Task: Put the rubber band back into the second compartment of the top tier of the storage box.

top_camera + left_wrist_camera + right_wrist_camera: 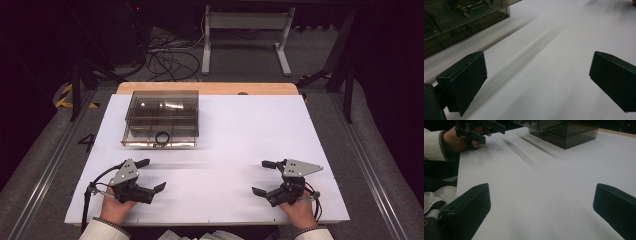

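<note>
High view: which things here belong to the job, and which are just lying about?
In the job:
- left tool, open, nearest the box
- right tool, open
- smoky clear box with compartments
- black ring at its front
- metal parts inside

Lying about:
- white table sheet
- cables on the floor
- white stand behind the table

Dark room, grey floor [240,62], tangled cables [167,55].

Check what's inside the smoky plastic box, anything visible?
Through the tinted box: inner dividers, a black ring near the front wall and shiny metal parts toward the back. The dark walls blur the rest; other compartments' contents can't be made out.
</note>
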Tool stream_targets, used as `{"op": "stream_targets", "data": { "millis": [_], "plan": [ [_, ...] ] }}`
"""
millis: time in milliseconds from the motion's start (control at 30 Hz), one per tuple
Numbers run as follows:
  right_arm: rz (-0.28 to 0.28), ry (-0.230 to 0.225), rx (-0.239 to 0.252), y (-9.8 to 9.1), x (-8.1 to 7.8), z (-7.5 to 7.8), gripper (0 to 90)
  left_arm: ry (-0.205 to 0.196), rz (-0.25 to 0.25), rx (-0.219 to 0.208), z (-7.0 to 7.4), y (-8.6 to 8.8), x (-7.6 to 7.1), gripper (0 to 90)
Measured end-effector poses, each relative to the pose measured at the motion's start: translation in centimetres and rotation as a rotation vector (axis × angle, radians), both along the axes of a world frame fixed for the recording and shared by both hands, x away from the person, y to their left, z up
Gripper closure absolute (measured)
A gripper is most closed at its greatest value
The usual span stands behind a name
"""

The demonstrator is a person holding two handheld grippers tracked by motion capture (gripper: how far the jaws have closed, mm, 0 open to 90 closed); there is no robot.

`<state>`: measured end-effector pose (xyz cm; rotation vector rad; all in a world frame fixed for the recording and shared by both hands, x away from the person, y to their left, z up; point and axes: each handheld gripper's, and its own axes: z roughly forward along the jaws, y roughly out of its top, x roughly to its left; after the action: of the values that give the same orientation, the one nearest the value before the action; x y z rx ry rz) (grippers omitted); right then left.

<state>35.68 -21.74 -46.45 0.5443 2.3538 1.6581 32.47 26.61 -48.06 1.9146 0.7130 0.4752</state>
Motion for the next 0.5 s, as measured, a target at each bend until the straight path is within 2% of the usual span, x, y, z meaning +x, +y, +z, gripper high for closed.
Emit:
{"op": "stream_targets", "data": {
  "millis": [500],
  "plan": [
    [-0.004, 0.003, 0.002, -0.03, 0.01, -0.01, 1.9, -0.002, 0.006, -0.014, 0.09, 0.16, -0.04, 1.8]
  ]
}}
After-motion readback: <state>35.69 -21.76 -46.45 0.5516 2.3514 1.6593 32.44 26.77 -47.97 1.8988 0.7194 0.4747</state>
